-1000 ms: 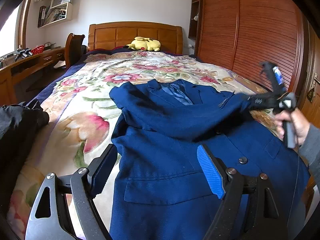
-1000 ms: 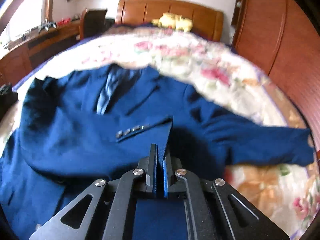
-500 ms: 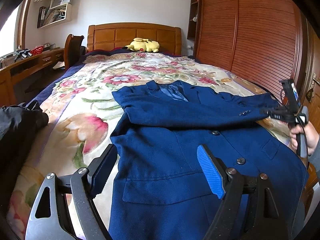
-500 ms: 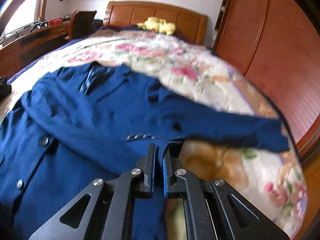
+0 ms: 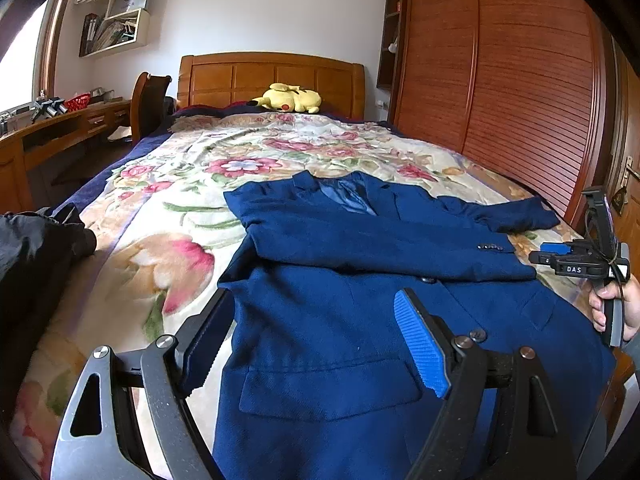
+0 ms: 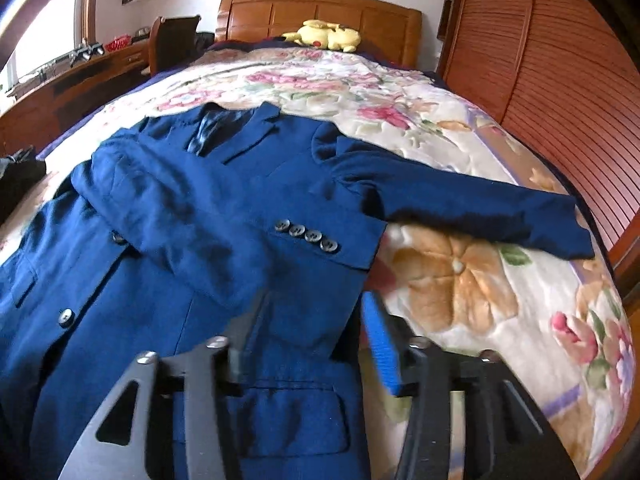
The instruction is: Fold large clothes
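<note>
A navy blue suit jacket [image 5: 360,312] lies front up on the floral bedspread [image 5: 168,248]. One sleeve [image 6: 224,224] is folded across its chest, the cuff with several buttons [image 6: 306,235] near the right edge. The other sleeve [image 6: 472,208] stretches out to the right on the bed. My left gripper [image 5: 312,344] is open and empty, hovering over the jacket's lower front. My right gripper [image 6: 308,340] is open and empty just below the folded cuff; it also shows in the left wrist view [image 5: 576,260] at the bed's right side.
A yellow plush toy [image 5: 290,98] lies by the wooden headboard [image 5: 272,76]. A dark garment [image 5: 32,264] sits at the bed's left edge. A desk [image 5: 60,128] and chair [image 5: 150,104] stand left; a wooden wardrobe [image 5: 500,80] lines the right.
My right gripper carried the sleeve cuff across the jacket to the right, laid it down and opened, letting it go. My left gripper stayed open in place.
</note>
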The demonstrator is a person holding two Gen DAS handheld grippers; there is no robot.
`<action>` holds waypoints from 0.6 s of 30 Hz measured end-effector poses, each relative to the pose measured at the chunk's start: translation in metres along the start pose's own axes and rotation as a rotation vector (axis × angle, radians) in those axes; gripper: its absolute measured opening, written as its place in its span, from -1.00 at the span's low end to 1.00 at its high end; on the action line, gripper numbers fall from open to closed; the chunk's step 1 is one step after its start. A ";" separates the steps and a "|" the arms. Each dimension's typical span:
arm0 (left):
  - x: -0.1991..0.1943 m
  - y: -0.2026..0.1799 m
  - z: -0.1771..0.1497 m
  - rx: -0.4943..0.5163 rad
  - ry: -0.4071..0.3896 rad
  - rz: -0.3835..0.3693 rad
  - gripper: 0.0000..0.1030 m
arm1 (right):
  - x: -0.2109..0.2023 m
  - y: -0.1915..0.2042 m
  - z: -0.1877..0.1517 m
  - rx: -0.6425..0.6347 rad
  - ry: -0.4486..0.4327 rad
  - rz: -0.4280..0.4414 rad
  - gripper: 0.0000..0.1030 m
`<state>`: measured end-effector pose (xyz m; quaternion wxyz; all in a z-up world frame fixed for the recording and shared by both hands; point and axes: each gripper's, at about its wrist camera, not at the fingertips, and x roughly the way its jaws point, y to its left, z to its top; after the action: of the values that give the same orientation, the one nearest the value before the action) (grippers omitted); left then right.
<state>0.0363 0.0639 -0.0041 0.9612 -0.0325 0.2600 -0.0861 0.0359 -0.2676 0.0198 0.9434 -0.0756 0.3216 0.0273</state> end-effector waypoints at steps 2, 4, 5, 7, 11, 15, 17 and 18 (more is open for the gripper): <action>0.003 -0.003 0.003 -0.002 -0.003 -0.002 0.61 | 0.001 -0.002 0.000 0.004 -0.004 0.000 0.07; 0.008 -0.010 0.005 -0.002 -0.002 -0.012 0.61 | 0.006 -0.001 -0.001 0.002 -0.005 -0.006 0.07; 0.010 -0.012 0.007 -0.001 -0.002 -0.015 0.61 | 0.008 -0.001 -0.002 0.000 -0.005 -0.004 0.07; 0.014 -0.021 0.009 0.011 0.000 -0.023 0.60 | 0.011 0.000 -0.003 -0.006 -0.002 -0.002 0.07; 0.024 -0.037 0.011 0.040 0.008 -0.034 0.61 | 0.017 -0.004 -0.004 -0.008 -0.001 -0.007 0.07; 0.033 -0.051 0.011 0.063 0.021 -0.045 0.61 | 0.020 -0.012 -0.004 -0.003 -0.008 -0.005 0.07; 0.038 -0.060 0.012 0.077 0.026 -0.049 0.61 | 0.023 -0.018 -0.004 0.006 -0.011 -0.004 0.07; 0.040 -0.064 0.012 0.081 0.027 -0.051 0.60 | 0.024 -0.020 -0.003 0.008 -0.012 -0.005 0.07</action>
<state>0.0671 -0.0059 -0.0064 0.9556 0.0009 0.2686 -0.1214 0.0552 -0.2876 0.0047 0.9457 -0.0723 0.3160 0.0242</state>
